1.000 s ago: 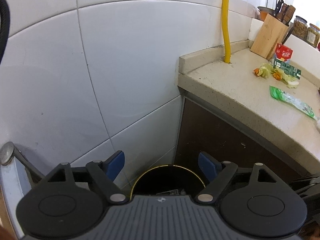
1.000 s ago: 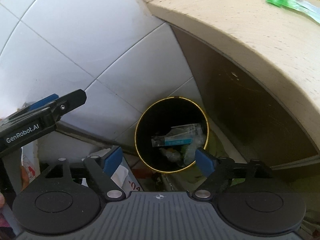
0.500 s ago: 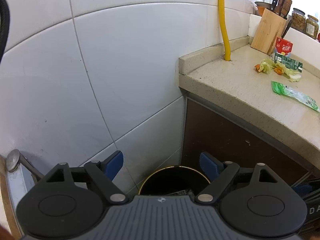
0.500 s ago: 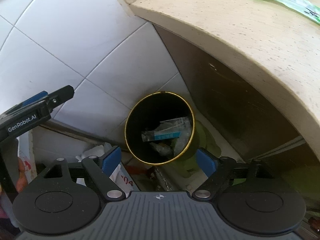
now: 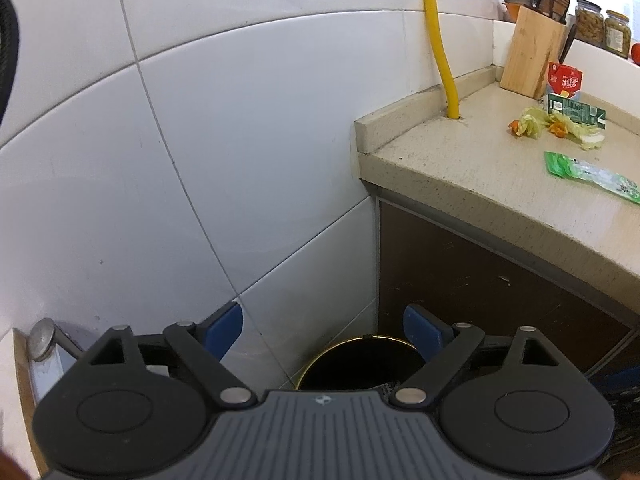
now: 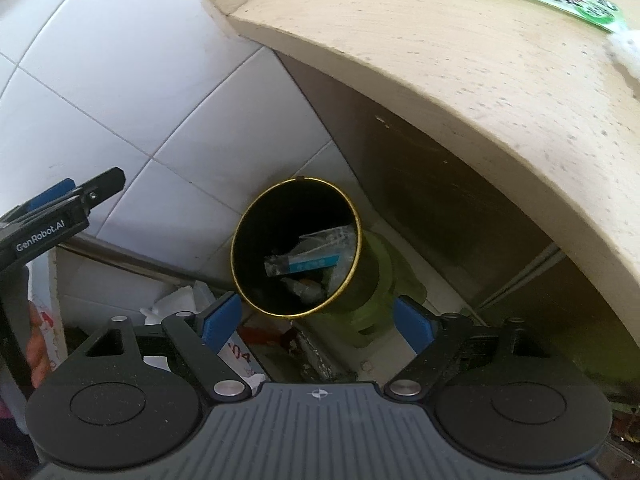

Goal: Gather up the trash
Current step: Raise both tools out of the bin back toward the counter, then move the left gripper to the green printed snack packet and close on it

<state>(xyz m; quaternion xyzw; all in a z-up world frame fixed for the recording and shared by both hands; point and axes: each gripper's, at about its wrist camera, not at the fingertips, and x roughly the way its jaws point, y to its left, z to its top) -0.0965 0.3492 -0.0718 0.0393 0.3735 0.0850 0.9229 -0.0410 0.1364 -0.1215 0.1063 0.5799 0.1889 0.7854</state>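
Below, both empty hand-held grippers, left (image 5: 322, 330) and right (image 6: 316, 322), hang with jaws spread wide over a gold-rimmed black trash bin (image 6: 296, 248) holding wrappers, tucked against the white tiled wall (image 5: 180, 160); to the right, a green wrapper (image 5: 592, 174) and vegetable scraps (image 5: 556, 128) lie on the tabletop (image 5: 460, 160).

Left gripper (image 5: 322, 328) and right gripper (image 6: 316, 320) both spread wide, fingers empty
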